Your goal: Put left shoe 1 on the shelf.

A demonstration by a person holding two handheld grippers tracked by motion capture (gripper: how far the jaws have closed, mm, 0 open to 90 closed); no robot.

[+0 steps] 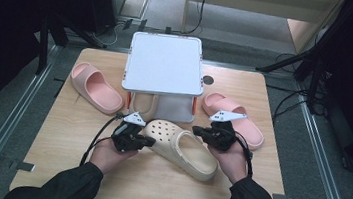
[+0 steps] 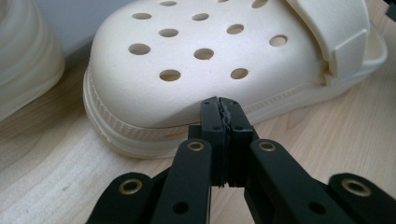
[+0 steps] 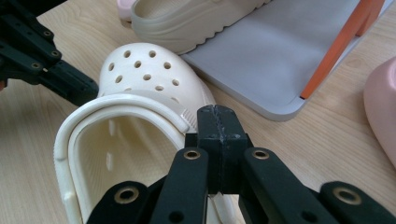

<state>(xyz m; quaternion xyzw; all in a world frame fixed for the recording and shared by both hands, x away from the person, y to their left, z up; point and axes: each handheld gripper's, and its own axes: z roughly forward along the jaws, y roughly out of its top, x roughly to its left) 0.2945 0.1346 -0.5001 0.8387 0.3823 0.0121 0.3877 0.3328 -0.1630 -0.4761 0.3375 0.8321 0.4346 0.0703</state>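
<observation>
A cream clog with holes over its toe lies on the wooden table, toe to the left. My left gripper is shut, and its joined tips rest against the rim of the clog's toe with nothing between them. At the clog's far side my right gripper is also shut. Its tips sit right beside the clog's strap, gripping nothing that I can see. The left gripper also shows at the upper left of the right gripper view.
A white two-level rack stands behind the clog, with a second cream clog on its lower shelf. One pink slipper lies at the left and another at the right. The orange rack leg stands close.
</observation>
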